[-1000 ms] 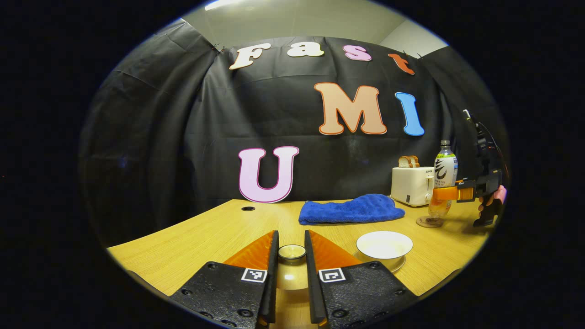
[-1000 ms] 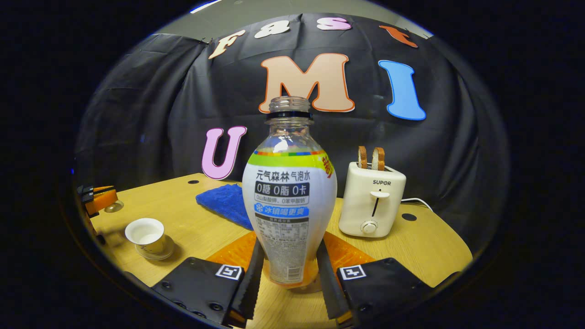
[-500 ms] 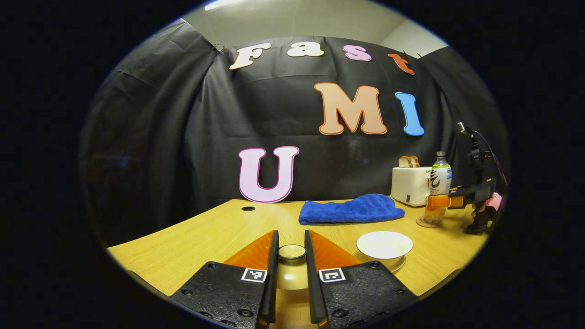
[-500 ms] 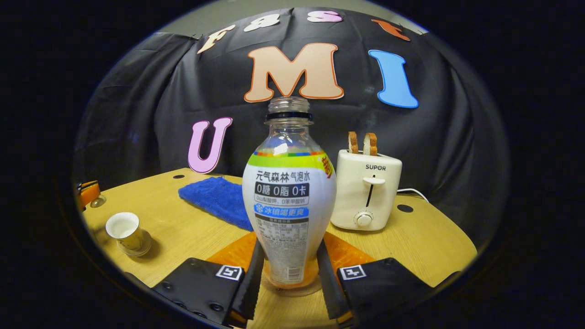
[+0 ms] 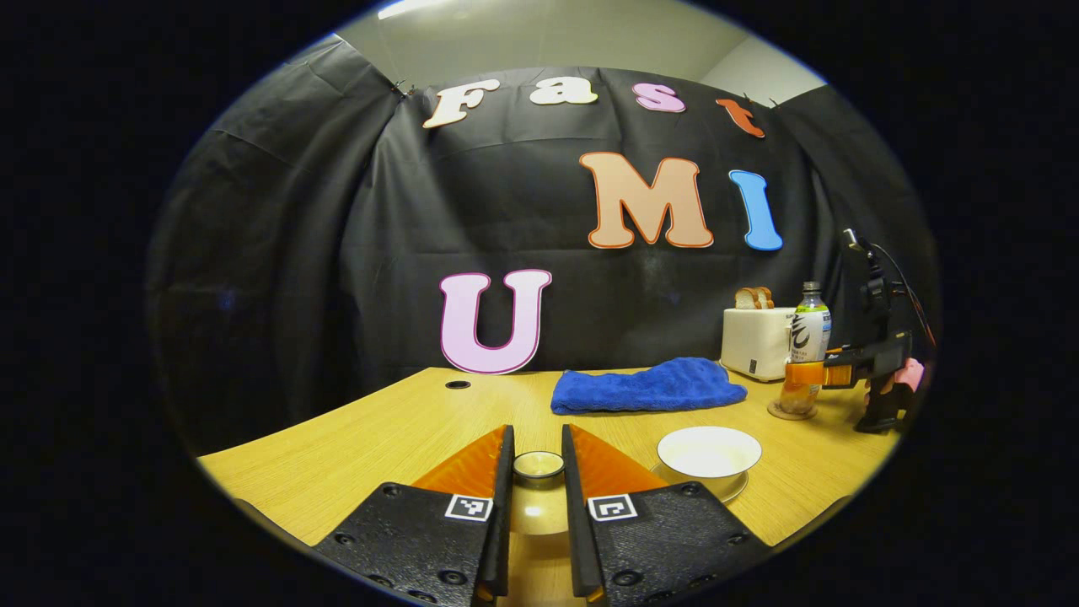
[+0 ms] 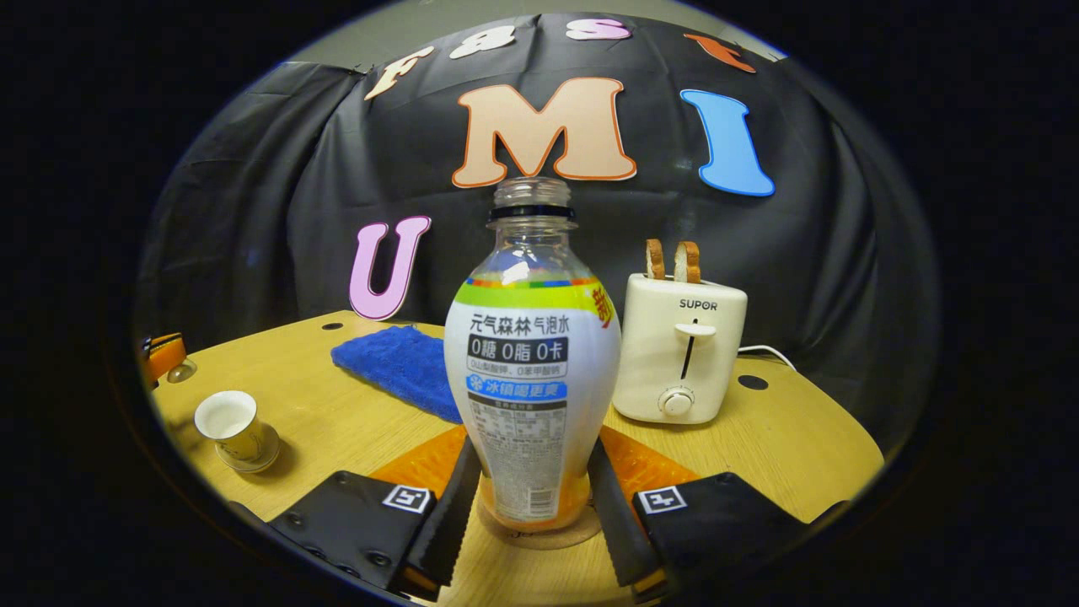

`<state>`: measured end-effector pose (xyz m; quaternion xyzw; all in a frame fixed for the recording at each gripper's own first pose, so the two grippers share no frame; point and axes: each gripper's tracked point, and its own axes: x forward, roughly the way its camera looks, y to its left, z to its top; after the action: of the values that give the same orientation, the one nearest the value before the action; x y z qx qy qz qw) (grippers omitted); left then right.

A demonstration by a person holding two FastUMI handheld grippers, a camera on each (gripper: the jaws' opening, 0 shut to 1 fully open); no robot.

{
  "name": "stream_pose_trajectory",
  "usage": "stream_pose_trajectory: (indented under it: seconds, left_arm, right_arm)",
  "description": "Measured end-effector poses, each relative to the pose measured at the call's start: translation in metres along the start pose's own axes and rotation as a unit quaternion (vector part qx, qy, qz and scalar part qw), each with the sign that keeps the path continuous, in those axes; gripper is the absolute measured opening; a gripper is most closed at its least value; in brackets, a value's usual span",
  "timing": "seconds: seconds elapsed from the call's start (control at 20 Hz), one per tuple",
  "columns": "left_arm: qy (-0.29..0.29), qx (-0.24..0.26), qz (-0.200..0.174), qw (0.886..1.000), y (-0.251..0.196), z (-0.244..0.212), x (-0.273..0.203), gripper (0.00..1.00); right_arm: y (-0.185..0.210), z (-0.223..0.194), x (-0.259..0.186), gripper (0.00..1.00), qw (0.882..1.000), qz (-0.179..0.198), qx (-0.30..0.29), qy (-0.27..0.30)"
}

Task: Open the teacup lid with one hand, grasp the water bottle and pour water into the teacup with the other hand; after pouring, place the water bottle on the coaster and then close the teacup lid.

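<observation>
- Bottle (image 6: pixel 531 371) upright on the coaster (image 6: pixel 506 533), far right of the table (image 5: pixel 379 430), just beside the toaster (image 6: pixel 679 354); cap off, a little orange liquid at the bottom. Judged set down after the pour, so that step looks done.
- Right gripper (image 6: pixel 533 447) flanking the bottle's lower body, one finger on each side, right at its sides. Cannot tell whether pressing or just let go. Low hold probably chosen for steadiness on so small a coaster.
- Lid (image 5: pixel 538 465) pinched at its knob by the left gripper (image 5: pixel 536 443), fingers drawn close on both sides; kept off to the left of the cup, likely to leave the pour path free.
- Teacup (image 5: pixel 708 451) uncovered on its saucer (image 5: pixel 735 489), near the front edge, well apart from the bottle. Closing it judged the step left.
- Blue towel (image 5: pixel 649 386) lying between cup and wall, apart from both; perhaps there for spills.
- Two bread slices (image 6: pixel 672 260) standing in the toaster slots; no part in the task.
- Writing: bottle wrapped in a printed label with dense text, bold mark on its side in the left gripper view; short brand word on the toaster front. Square coded markers on both grippers' bodies.
</observation>
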<state>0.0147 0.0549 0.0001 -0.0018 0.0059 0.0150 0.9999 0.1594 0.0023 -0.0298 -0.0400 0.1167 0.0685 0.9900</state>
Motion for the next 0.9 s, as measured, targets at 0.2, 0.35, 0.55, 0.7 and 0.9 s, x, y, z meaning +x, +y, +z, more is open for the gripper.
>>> stream_pose_trajectory:
  seconds: [0.2, 0.35, 0.55, 0.7, 0.9]
  left_arm:
    - [0.0, 0.0, 0.0, 1.0, 0.0, 0.0, 0.0, 0.27]
    - [0.0, 0.0, 0.0, 1.0, -0.001, 0.001, 0.0, 0.27]
    - [0.0, 0.0, 0.0, 1.0, 0.0, 0.001, 0.0, 0.27]
    - [0.0, 0.0, 0.0, 1.0, 0.0, 0.001, 0.0, 0.27]
    - [0.0, 0.0, 0.0, 1.0, 0.0, 0.0, 0.0, 0.27]
  right_arm:
    - [0.003, -0.003, -0.001, 0.85, 1.0, 0.005, -0.002, 0.003]
    - [0.002, -0.004, -0.001, 0.88, 1.0, 0.005, -0.006, 0.002]
    - [0.001, -0.005, -0.005, 0.88, 1.0, 0.006, -0.002, 0.001]
    - [-0.002, -0.004, -0.008, 0.92, 1.0, 0.003, 0.0, -0.004]
    - [-0.004, -0.003, -0.019, 0.89, 1.0, 0.003, 0.0, -0.013]
